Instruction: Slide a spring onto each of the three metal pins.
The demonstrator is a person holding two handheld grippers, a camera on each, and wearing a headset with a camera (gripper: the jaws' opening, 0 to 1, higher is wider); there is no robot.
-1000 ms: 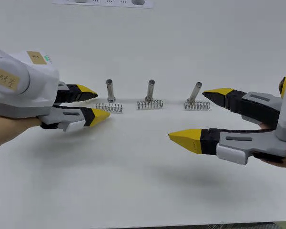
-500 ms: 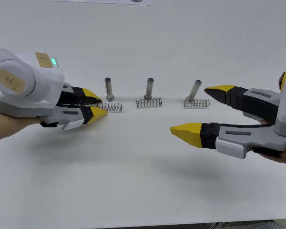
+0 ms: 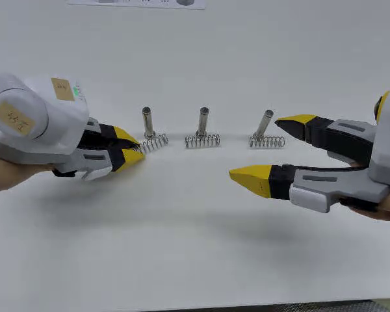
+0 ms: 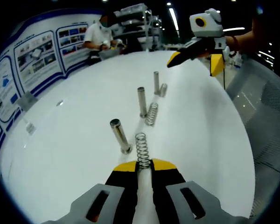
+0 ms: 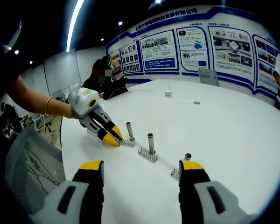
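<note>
— Desk status?
— White and flat, and it carries all the parts.
— Tools?
— The left tool sits low on the left side. In the left gripper view its jaws are pinched shut on the near end of the left spring. The right tool is at the right side, jaws spread wide with nothing between them, tips pointing in toward the row.
— Pins?
— Three in a line between the two tools. The left pin and middle pin stand upright. The right pin leans, top toward the right tool.
— Springs?
— All three are off the pins, one in front of each. The middle spring and right spring lie on their sides on the desk at the pin bases. The left spring runs at a slant from the left tool's tips to just beside the left pin's base.
</note>
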